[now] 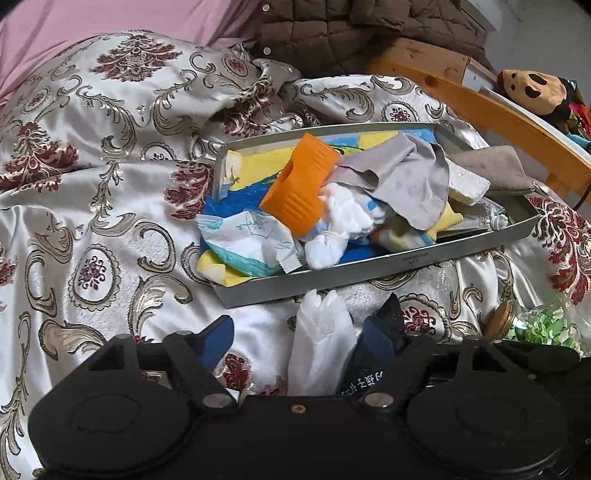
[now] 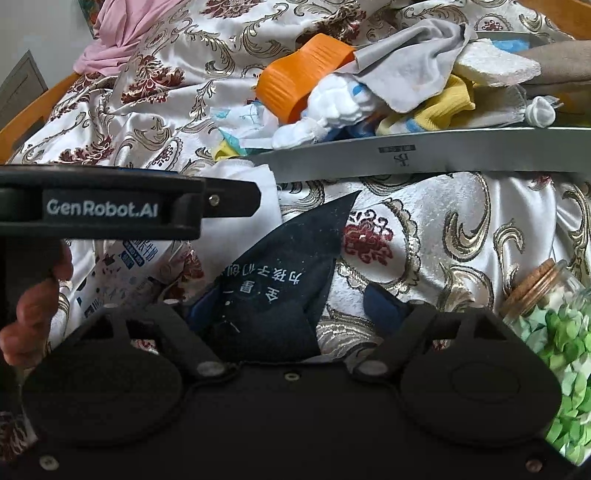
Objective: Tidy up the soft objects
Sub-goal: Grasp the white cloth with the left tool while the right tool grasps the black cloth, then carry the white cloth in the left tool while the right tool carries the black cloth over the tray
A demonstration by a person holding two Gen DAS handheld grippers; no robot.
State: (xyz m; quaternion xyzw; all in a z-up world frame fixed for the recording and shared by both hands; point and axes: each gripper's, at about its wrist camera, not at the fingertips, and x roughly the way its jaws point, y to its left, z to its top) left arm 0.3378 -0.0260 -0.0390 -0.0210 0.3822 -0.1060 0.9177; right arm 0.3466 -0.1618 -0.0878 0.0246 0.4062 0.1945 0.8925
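Note:
A dark navy cloth [image 2: 280, 266] with white printed characters lies on the patterned bedspread, just in front of a metal tray [image 2: 443, 155]. My right gripper [image 2: 291, 310] stands open around the cloth's near end, with a gap on the right side. My left gripper [image 1: 306, 339] is open over a white fabric piece [image 1: 317, 343] and the navy cloth's [image 1: 373, 347] edge; its left finger is clear of both. The tray [image 1: 406, 262] holds an orange plastic piece [image 1: 299, 184], a grey cloth [image 1: 406, 184], a white fluffy item [image 1: 343, 218] and a tissue pack [image 1: 243, 236].
A cork-stoppered glass jar [image 2: 554, 332] of green bits lies at the right. A printed white packet [image 2: 125, 266] lies under the left gripper's black housing [image 2: 103, 206], which a hand [image 2: 33, 306] holds. Wooden bed frame [image 1: 498, 110], plush toy [image 1: 535, 88] and brown quilted jacket [image 1: 351, 29] are beyond.

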